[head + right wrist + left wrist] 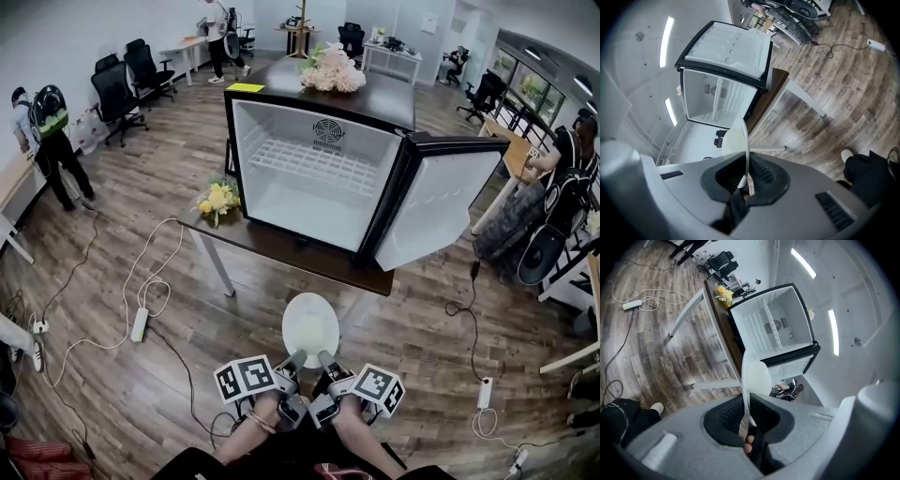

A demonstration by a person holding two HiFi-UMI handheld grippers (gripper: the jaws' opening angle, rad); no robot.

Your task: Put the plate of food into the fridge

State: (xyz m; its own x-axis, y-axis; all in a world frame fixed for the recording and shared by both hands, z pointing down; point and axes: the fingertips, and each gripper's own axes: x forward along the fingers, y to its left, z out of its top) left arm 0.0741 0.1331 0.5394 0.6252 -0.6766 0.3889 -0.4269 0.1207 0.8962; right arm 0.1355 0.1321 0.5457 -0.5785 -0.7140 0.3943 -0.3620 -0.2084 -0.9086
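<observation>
While the left gripper [298, 359] and right gripper [324, 357] clamp the rim of one round white plate [310, 323], one open black fridge [309, 202] stands beyond their fingertips.

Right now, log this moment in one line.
left hand-held gripper: shut on plate | right hand-held gripper: shut on plate | fridge: door open
</observation>
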